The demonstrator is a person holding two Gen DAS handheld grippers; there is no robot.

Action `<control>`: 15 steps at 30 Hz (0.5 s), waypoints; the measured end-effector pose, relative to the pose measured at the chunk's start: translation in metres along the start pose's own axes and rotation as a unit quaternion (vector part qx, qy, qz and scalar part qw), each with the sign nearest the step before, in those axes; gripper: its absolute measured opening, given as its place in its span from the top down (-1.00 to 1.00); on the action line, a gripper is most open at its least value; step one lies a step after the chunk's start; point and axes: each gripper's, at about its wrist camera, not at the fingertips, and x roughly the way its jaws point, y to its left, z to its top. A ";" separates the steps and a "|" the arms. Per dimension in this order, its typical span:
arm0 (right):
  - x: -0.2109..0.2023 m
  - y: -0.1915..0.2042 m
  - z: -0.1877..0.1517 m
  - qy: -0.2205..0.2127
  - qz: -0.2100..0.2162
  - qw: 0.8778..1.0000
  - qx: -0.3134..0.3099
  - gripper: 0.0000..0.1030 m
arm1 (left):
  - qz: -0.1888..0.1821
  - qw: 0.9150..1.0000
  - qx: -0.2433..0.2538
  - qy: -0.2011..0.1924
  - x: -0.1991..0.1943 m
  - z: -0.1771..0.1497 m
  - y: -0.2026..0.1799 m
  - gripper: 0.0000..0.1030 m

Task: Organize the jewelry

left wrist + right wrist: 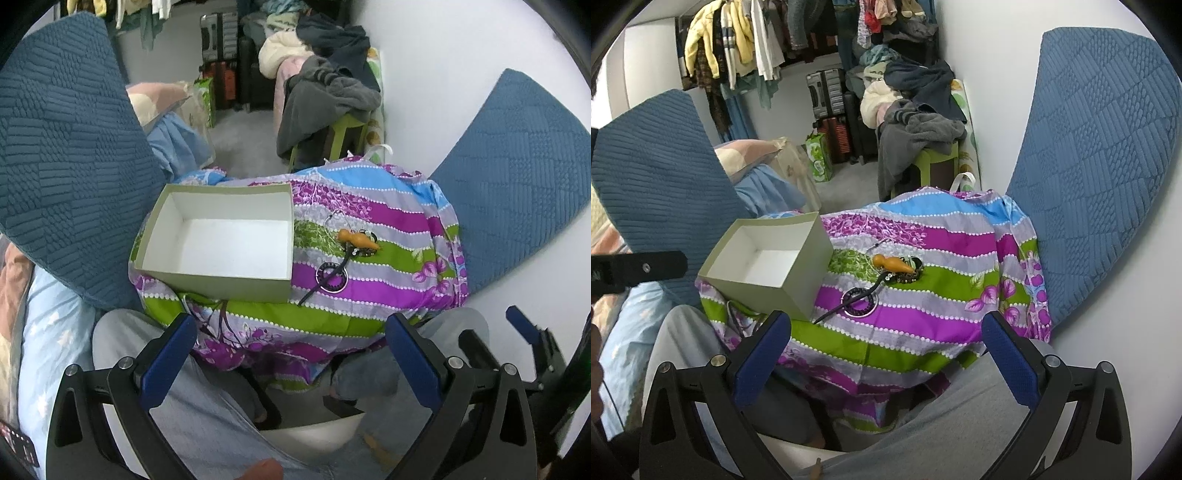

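An open empty white box [221,240] [768,258] stands on a striped purple, green and blue cloth [369,295] [923,314]. To its right lies a small heap of jewelry: an orange gourd-shaped pendant [357,239] [890,263] on a bead chain, a dark ring bracelet [331,277] [860,301] and a black hair stick [325,280] [849,304] across it. My left gripper [291,339] is open and empty, held near the cloth's front edge. My right gripper [886,336] is open and empty, also in front of the cloth.
Blue quilted cushions [66,166] [1100,166] flank the cloth on the left and right. A white wall is on the right. Behind are a green stool piled with clothes [923,133], suitcases [827,96] and hanging clothes [738,44]. The person's grey-trousered knees [192,398] sit below the grippers.
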 end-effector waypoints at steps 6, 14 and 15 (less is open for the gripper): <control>0.005 -0.004 0.000 0.003 -0.003 1.000 0.004 -0.99 | 0.007 1.000 -0.018 0.023 0.000 0.009 0.000 -0.98; 0.013 -0.012 0.001 0.007 -0.010 1.000 0.005 -0.99 | -0.006 0.999 -0.021 0.040 0.006 0.014 -0.011 -0.98; 0.015 -0.013 0.001 0.010 -0.011 1.000 0.005 -1.00 | -0.008 0.999 -0.019 0.042 0.007 0.014 -0.013 -0.98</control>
